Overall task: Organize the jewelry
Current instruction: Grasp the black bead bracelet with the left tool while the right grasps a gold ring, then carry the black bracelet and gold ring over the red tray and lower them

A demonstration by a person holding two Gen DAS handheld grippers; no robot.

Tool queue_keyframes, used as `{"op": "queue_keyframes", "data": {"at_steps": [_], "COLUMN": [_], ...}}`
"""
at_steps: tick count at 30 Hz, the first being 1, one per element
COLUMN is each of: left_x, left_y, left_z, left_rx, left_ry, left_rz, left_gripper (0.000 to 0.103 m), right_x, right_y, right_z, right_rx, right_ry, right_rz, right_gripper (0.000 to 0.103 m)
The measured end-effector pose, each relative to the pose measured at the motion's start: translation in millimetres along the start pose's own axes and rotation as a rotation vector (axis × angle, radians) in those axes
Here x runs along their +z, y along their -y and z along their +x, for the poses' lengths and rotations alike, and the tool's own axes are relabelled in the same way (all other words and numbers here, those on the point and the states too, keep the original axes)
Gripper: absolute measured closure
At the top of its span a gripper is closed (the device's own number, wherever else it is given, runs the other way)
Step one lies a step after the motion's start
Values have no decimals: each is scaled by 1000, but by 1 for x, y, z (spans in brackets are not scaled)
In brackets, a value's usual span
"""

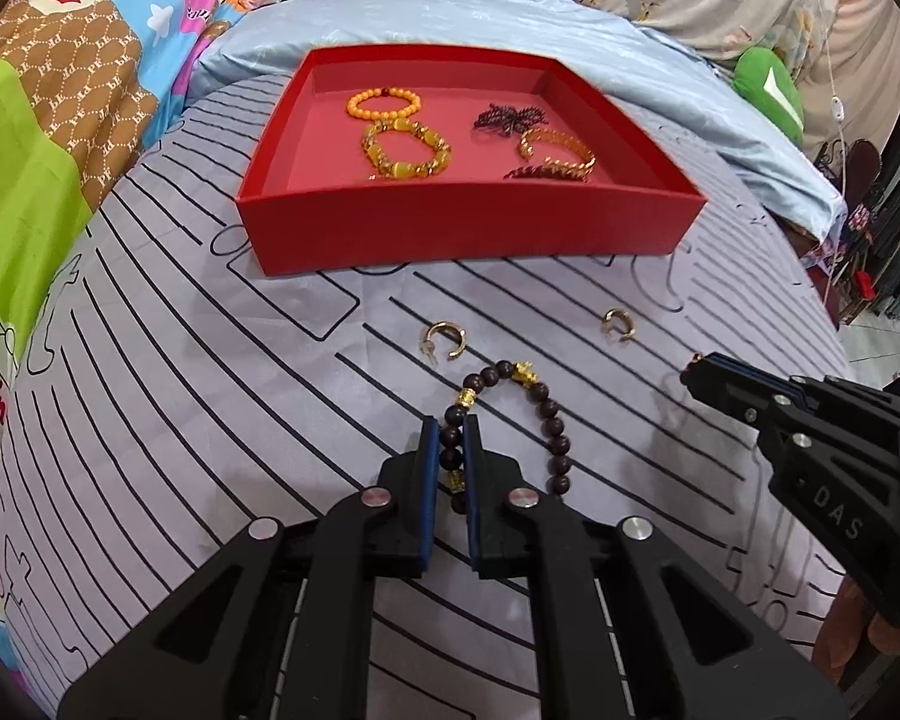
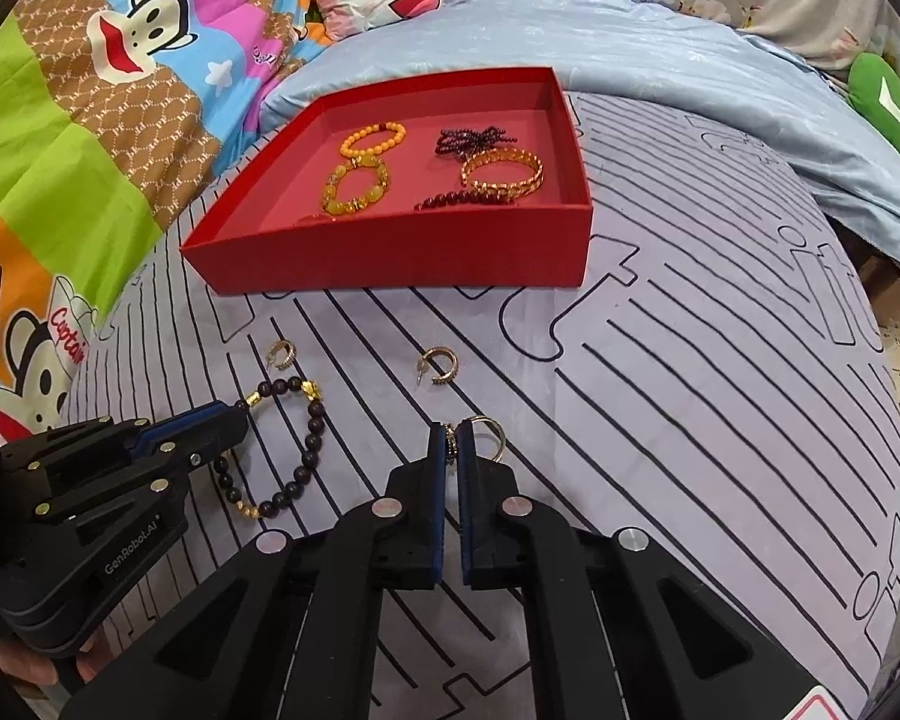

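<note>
My left gripper (image 1: 451, 429) is shut on a dark bead bracelet (image 1: 546, 414) with gold charms that lies on the striped sheet; it also shows in the right wrist view (image 2: 306, 450). My right gripper (image 2: 450, 435) is shut on a gold hoop earring (image 2: 489, 435) at the sheet. Two more gold hoop earrings (image 1: 444, 339) (image 1: 618, 324) lie loose between the grippers and the red tray (image 1: 462, 228). The tray holds an orange bead bracelet (image 1: 384, 102), a yellow stone bracelet (image 1: 405, 150), a gold chain bracelet (image 1: 555, 150) and dark bead strands (image 1: 510, 117).
The work surface is a bed with a grey striped sheet (image 2: 690, 390). A light blue quilt (image 2: 660, 60) is bunched behind the tray. A colourful cartoon blanket (image 2: 90, 120) lies at the left, a green plush (image 1: 768, 90) at the right.
</note>
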State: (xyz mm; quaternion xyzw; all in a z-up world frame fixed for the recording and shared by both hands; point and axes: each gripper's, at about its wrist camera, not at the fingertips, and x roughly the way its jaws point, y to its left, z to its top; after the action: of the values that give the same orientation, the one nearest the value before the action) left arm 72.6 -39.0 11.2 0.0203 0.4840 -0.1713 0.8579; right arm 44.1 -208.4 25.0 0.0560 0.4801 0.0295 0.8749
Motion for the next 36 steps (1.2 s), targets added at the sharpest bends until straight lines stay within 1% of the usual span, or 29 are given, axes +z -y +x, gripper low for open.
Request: {"op": "queue_keyframes", "data": {"at_steps": [6, 11, 14, 17, 22, 24, 27, 29, 33, 36], "left_x": [8, 22, 37, 59, 102, 122, 147, 161, 180, 189], "left_y": [2, 7, 12, 17, 20, 20, 17, 14, 5, -4], "left_z": [-17, -32, -42, -51, -59, -55, -38, -24, 7, 28], "left_rx": [-20, -35, -38, -47, -68, -53, -28, -9, 39, 62], "left_ry": [26, 57, 92, 141, 214, 239, 244, 234, 205, 182], "left_rz": [5, 26, 49, 71, 81, 90, 86, 81, 66, 51], "left_gripper": [96, 96, 96, 96, 95, 95, 95, 95, 95, 95], "right_x": [8, 20, 34, 52, 94, 115, 139, 156, 177, 185], "right_y": [2, 5, 5, 7, 7, 6, 3, 1, -3, -7], "right_z": [-11, -16, -21, -25, -27, -22, -10, 6, 37, 60], "right_rx": [34, 77, 85, 102, 121, 131, 127, 124, 137, 132], "right_ry": [22, 36, 59, 84, 125, 136, 137, 127, 91, 65], "right_rz": [22, 45, 44, 42, 29, 27, 14, 7, 5, -5], "right_gripper": [99, 99, 99, 99, 99, 99, 99, 99, 99, 99]}}
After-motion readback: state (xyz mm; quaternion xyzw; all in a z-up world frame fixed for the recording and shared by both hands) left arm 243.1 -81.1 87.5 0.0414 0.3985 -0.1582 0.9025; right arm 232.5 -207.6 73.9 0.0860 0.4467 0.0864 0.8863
